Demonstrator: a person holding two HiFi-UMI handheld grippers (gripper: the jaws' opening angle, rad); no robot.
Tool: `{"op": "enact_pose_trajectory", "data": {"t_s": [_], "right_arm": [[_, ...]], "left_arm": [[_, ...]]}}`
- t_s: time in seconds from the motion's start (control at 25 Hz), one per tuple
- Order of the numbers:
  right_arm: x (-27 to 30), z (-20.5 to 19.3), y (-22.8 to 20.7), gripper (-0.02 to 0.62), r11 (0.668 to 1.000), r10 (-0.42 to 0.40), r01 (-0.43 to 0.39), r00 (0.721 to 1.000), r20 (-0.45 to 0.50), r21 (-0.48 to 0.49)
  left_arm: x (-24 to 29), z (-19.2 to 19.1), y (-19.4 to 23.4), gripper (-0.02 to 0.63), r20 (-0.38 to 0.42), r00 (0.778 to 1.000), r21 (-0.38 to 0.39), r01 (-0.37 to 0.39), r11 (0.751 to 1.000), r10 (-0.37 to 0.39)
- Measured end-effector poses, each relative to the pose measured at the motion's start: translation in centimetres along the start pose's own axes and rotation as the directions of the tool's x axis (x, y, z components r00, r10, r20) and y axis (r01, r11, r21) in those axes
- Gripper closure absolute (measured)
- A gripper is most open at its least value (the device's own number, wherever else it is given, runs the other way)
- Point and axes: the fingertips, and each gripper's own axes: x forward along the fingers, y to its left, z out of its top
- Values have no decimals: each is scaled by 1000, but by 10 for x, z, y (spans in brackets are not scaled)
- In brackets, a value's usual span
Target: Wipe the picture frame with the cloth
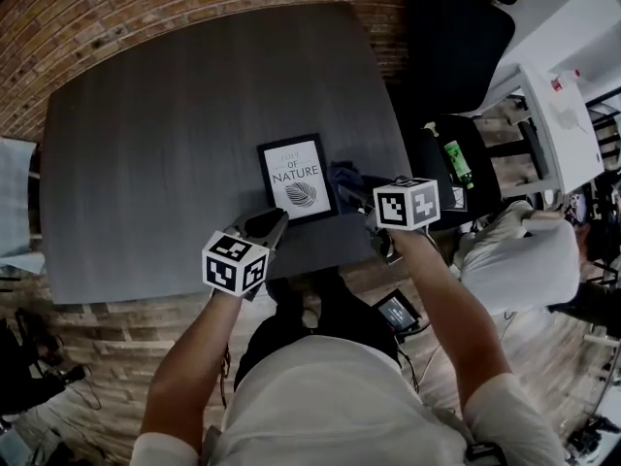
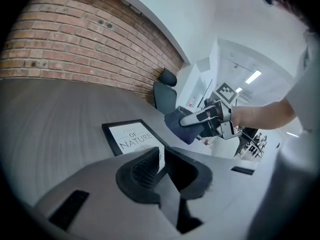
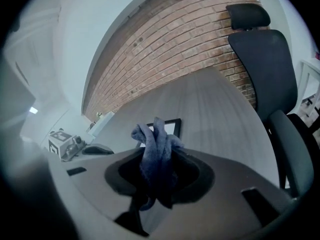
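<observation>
A black picture frame (image 1: 297, 178) with a white "NATURE" print lies flat near the front edge of the dark grey table (image 1: 165, 153). A dark blue cloth (image 1: 345, 177) hangs bunched just right of the frame, and my right gripper (image 1: 367, 190) is shut on it. The right gripper view shows the cloth (image 3: 156, 151) pinched in the right gripper (image 3: 158, 160), with the frame (image 3: 175, 122) beyond it. My left gripper (image 1: 269, 223) hovers at the frame's near left corner. In the left gripper view the left gripper (image 2: 161, 157) shows only a narrow slit, with nothing in it, the frame (image 2: 131, 136) just ahead and the cloth (image 2: 178, 125) to the right.
A black office chair (image 1: 456, 37) stands at the table's far right corner. A white desk (image 1: 563, 115) and a green bottle (image 1: 456, 163) are to the right. A pale blue object (image 1: 14, 202) sits off the table's left edge. Brick surrounds the table.
</observation>
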Motion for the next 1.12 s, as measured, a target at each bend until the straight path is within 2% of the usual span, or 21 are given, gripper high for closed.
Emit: {"op": "enact_pose_trajectory", "data": {"t_s": [0.12, 0.24, 0.36, 0.64, 0.84, 0.96, 1.12], "right_arm": [[15, 5, -14, 463, 1000, 7, -7, 999, -44, 1], [28, 13, -28, 463, 1000, 4, -3, 997, -79, 9], [40, 22, -39, 463, 1000, 12, -10, 995, -101, 15], [66, 40, -59, 463, 997, 28, -20, 993, -115, 71], [84, 53, -62, 463, 995, 30, -19, 993, -115, 94], [91, 55, -64, 465, 995, 27, -15, 992, -123, 100], [96, 53, -69, 465, 996, 16, -3, 990, -141, 89]], "left_arm": [[15, 1, 14, 560, -46, 997, 28, -60, 998, 62], [26, 3, 29, 501, -79, 988, 53, -129, 990, 133], [37, 3, 38, 497, -114, 980, 101, -154, 983, 166], [63, 2, 47, 512, -185, 962, 202, -165, 965, 203], [75, 2, 52, 561, -221, 946, 313, -160, 936, 236], [87, 2, 47, 569, -246, 946, 328, -126, 936, 214], [97, -10, 47, 580, -319, 928, 310, -89, 947, 191]]}}
